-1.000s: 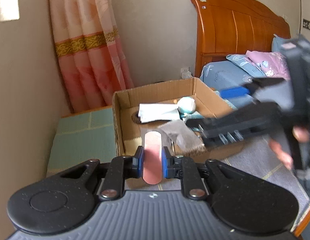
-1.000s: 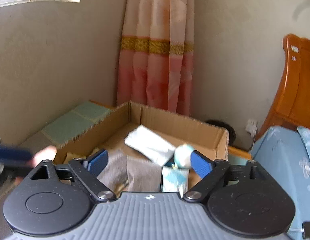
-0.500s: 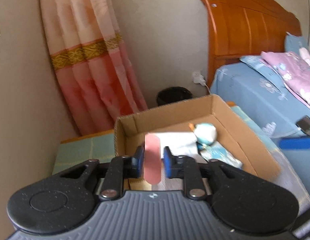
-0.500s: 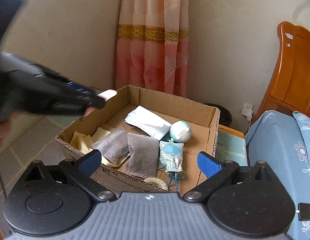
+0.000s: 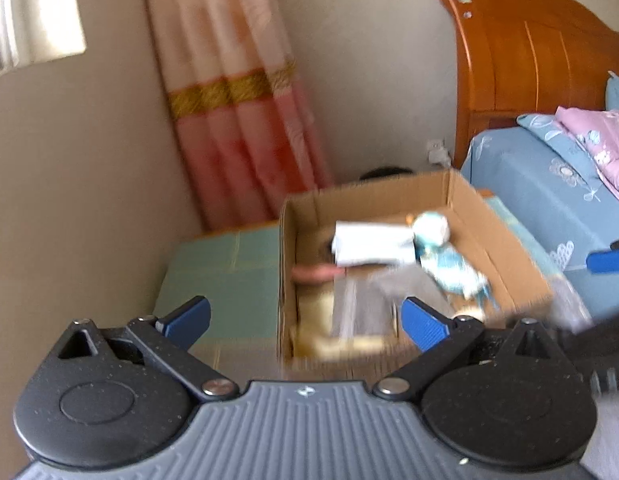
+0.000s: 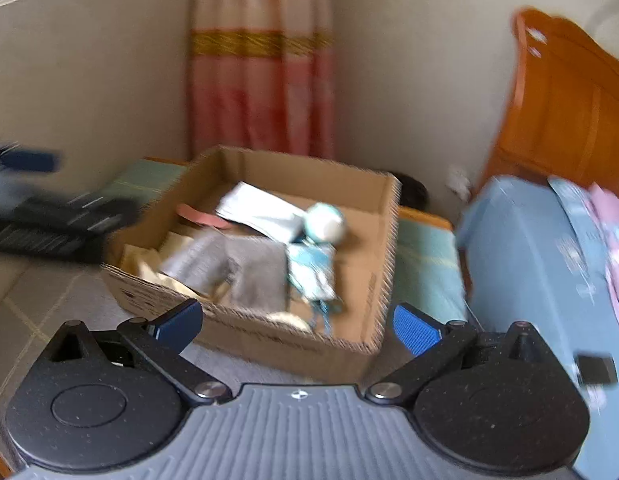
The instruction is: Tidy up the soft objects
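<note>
An open cardboard box [image 5: 505, 236] [image 6: 383, 248] stands on the floor. A pink strip [image 5: 315, 273] [image 6: 203, 216] lies inside near its left wall, loose. Beside it are a white folded cloth [image 5: 373, 242] [image 6: 261, 210], a pale ball [image 5: 431, 227] [image 6: 325, 222], a blue patterned pouch [image 5: 455, 268] [image 6: 311, 268] and grey cloths [image 5: 369, 304] [image 6: 245, 266]. My left gripper [image 5: 305, 322] hangs over the box's near left corner, its jaws opening, nothing between them. My right gripper [image 6: 297, 322] is open and empty before the box's near wall.
A pink curtain [image 5: 237, 92] hangs in the corner behind the box. A bed with blue sheet [image 6: 529, 248] and wooden headboard [image 5: 529, 52] stands to the right. A green mat [image 5: 225, 276] lies left of the box and a dark bin [image 6: 411, 192] stands behind it.
My left gripper was shut on the pink strip; its jaws have spread wide and the strip now lies in the box. My right gripper stayed open and shifted slightly.
</note>
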`<state>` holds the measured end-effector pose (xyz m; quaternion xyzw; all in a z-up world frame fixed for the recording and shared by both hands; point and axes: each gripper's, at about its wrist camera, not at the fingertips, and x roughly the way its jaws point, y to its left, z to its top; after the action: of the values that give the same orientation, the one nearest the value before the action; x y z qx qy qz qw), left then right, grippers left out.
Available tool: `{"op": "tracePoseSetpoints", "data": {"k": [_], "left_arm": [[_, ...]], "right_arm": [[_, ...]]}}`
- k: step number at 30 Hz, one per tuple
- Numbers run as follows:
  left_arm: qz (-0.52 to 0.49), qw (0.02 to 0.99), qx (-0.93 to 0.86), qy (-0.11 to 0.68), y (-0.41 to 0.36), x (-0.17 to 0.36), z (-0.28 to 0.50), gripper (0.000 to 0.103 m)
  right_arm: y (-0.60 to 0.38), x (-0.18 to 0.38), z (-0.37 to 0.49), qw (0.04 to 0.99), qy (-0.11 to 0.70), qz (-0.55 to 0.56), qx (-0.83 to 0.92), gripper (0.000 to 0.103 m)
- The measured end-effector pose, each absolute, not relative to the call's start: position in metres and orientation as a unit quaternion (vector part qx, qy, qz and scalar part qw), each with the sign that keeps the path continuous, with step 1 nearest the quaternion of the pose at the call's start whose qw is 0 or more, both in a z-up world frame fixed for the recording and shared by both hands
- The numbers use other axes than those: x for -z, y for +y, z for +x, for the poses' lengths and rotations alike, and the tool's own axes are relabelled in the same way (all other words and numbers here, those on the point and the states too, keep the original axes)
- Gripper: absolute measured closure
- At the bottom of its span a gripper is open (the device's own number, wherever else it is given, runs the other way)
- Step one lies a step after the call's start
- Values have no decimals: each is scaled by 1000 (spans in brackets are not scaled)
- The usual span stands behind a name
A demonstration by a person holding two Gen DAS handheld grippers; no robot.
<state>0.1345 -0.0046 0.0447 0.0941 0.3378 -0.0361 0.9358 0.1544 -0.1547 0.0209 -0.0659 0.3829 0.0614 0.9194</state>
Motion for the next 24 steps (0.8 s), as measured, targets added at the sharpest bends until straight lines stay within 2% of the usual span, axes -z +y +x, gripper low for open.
{"op": "tracePoseSetpoints", "data": {"k": [5, 24], "left_arm": [[64, 926, 8, 372, 2, -39, 109, 2], [62, 932, -12, 357, -2, -51, 82, 2]], "right_arm": [[-161, -23, 140, 916, 399, -42, -8, 0], [-152, -46, 96, 924, 383, -16, 7, 0]]}}
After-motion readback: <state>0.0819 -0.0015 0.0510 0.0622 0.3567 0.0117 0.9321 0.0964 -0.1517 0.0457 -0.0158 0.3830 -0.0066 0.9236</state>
